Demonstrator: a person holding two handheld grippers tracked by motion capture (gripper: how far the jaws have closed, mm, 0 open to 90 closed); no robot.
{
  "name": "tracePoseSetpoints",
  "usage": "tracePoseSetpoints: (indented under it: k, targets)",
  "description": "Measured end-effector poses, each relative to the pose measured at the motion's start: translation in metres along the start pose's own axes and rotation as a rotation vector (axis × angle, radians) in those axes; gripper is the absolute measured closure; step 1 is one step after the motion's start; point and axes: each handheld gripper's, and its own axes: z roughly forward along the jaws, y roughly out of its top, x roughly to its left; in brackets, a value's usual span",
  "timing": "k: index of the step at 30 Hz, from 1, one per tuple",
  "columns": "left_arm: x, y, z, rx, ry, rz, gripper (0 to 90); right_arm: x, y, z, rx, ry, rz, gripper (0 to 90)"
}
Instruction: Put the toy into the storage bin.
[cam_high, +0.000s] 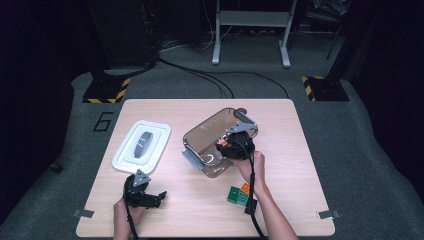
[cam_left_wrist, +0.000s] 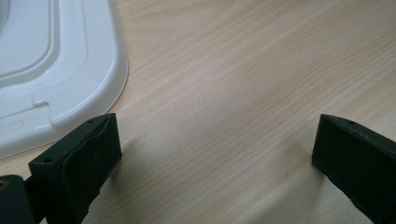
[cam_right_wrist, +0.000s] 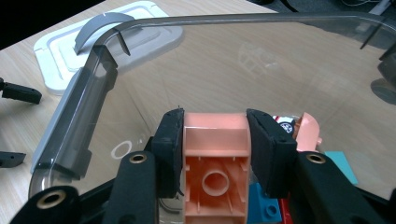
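Observation:
My right gripper is shut on a salmon-pink brick, whose hollow underside faces the camera. It holds the brick inside the rim of a clear plastic container. From above, the right gripper sits over the near end of that container. On the container's floor lie a blue brick, another pink piece and a teal piece. My left gripper rests low at the table's front left. Its jaws stand wide open over bare wood.
The container's white lid lies flat left of it, just beyond the left gripper, its corner close to the left jaw. A green brick and an orange brick sit by the right forearm. The wooden table has open room at its front middle.

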Motion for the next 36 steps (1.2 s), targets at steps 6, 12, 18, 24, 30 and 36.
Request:
tracePoseSetpoints:
  k: [6, 12, 18, 24, 30, 36]
  targets:
    - [0.000, 0.000, 0.000, 0.000, 0.002, 0.003, 1.2, -0.003, -0.002, -0.007, -0.005, -0.001, 0.006, 52.4]
    - [0.000, 0.000, 0.000, 0.001, 0.002, 0.005, 1.2, -0.003, -0.003, -0.020, -0.031, -0.034, 0.017, 36.7]
    - [0.000, 0.000, 0.000, 0.001, 0.002, 0.005, 1.2, -0.006, -0.007, -0.039, -0.066, -0.058, 0.032, 21.2]
    - [0.000, 0.000, 0.000, 0.001, 0.002, 0.006, 1.2, -0.011, -0.019, -0.055, -0.057, -0.077, 0.026, 16.0]
    - [0.000, 0.000, 0.000, 0.001, 0.003, 0.006, 1.2, -0.017, -0.047, -0.065, -0.027, -0.083, 0.036, 13.9]
    - [0.000, 0.000, 0.000, 0.003, 0.004, 0.007, 1.2, -0.018, -0.076, -0.061, 0.064, -0.053, 0.033, 11.6]
